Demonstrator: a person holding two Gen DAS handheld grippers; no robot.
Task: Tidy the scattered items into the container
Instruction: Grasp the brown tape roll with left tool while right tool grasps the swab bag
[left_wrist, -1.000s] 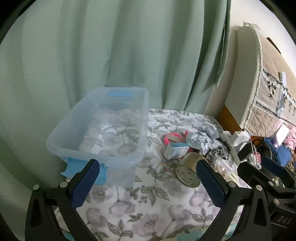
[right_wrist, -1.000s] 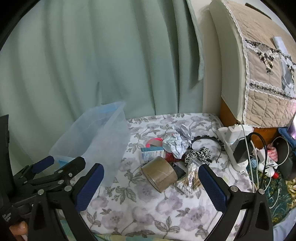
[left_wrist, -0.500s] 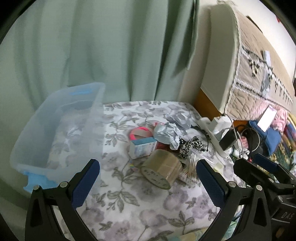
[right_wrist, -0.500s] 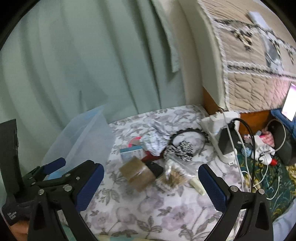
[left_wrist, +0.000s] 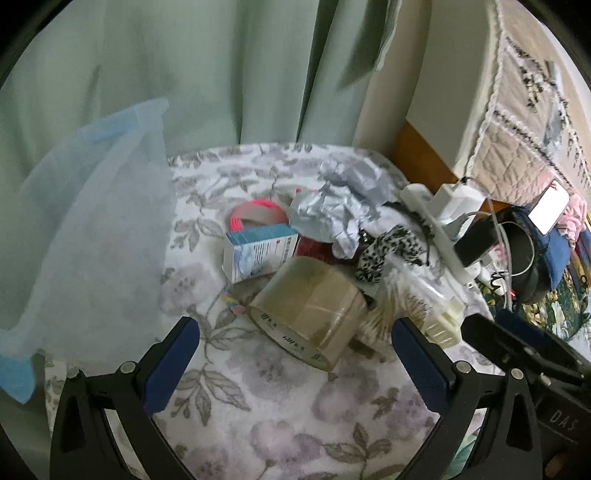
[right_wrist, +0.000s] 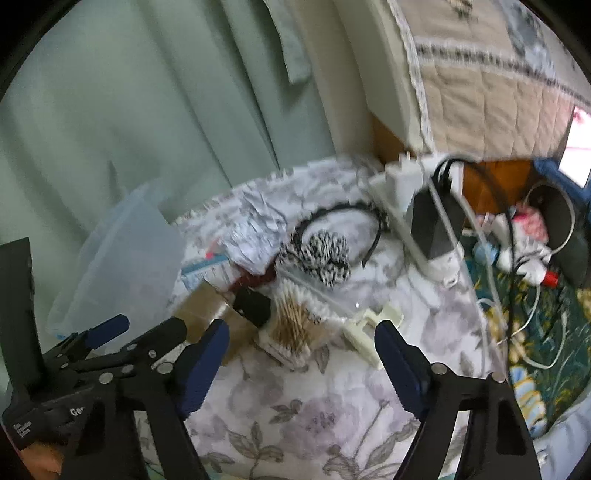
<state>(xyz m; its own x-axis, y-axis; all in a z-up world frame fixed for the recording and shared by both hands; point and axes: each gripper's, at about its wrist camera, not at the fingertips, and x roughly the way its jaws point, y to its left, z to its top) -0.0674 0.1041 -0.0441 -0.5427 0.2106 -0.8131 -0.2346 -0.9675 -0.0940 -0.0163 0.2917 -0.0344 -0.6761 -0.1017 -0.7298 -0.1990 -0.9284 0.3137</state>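
Note:
A heap of small items lies on the flowered cloth (left_wrist: 280, 398): a brown tape roll (left_wrist: 314, 314), a white and blue box (left_wrist: 258, 251), a pink ring (left_wrist: 255, 216), crumpled silver paper (left_wrist: 332, 218), a black-and-white scrunchie (left_wrist: 388, 251) and a pack of cotton swabs (right_wrist: 295, 317). The translucent blue container (left_wrist: 85, 229) stands to the left of the heap. My left gripper (left_wrist: 295, 332) is open, just short of the tape roll. The jaws of my right gripper (right_wrist: 301, 332) are closing; the swab pack lies just ahead in the gap, untouched.
A white clip (right_wrist: 369, 328) and a black headband (right_wrist: 340, 218) lie by the swabs. At the right edge sits a white power strip (right_wrist: 428, 221) with a charger and cables. Green curtain hangs behind; a quilted bed stands at right.
Both grippers came down and in toward the heap, and the left view swung from the container to the tape roll. The right jaws have narrowed.

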